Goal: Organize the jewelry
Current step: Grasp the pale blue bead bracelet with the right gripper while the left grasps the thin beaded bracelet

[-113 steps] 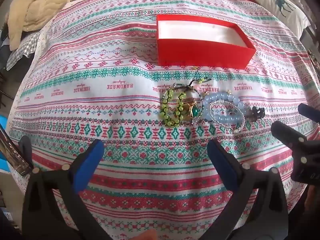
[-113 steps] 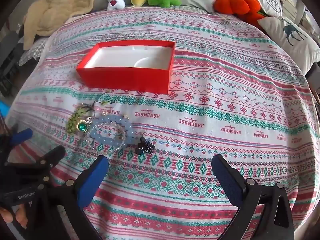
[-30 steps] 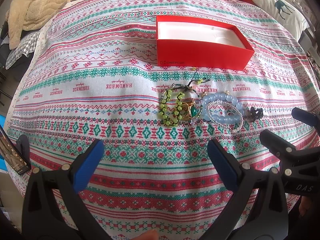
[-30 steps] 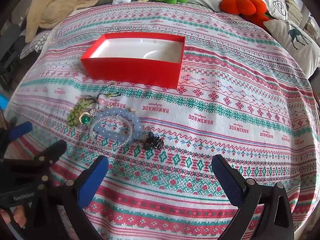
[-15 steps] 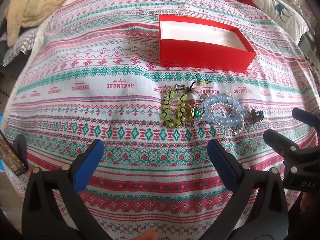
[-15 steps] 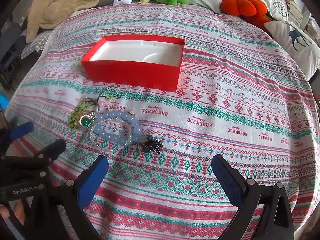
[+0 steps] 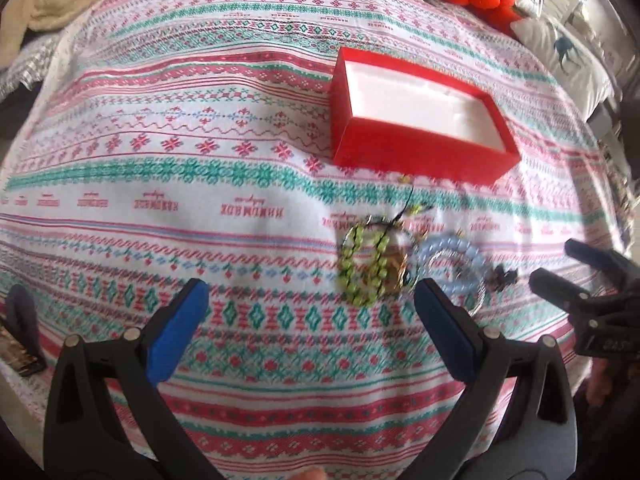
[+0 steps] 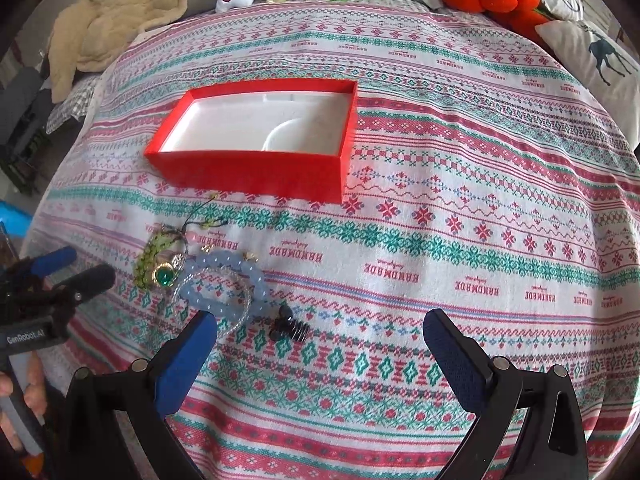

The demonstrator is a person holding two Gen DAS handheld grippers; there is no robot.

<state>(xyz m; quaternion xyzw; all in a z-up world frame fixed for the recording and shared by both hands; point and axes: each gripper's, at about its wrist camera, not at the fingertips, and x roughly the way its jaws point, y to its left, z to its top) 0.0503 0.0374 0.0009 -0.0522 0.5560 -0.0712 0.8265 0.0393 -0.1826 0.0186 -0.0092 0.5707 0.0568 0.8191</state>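
One red box (image 8: 256, 176), white-lined, on bed (image 8: 480, 208). Near it: one green bracelet (image 7: 362, 268), one blue bracelet (image 8: 224, 280), one black clip (image 8: 290, 328). My left gripper (image 7: 308, 320) and right gripper (image 8: 320, 348) both spread wide, holding nothing.

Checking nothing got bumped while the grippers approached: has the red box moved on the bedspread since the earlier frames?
No. In the right wrist view the red box keeps its place among the bedspread stripes; only the cameras moved.
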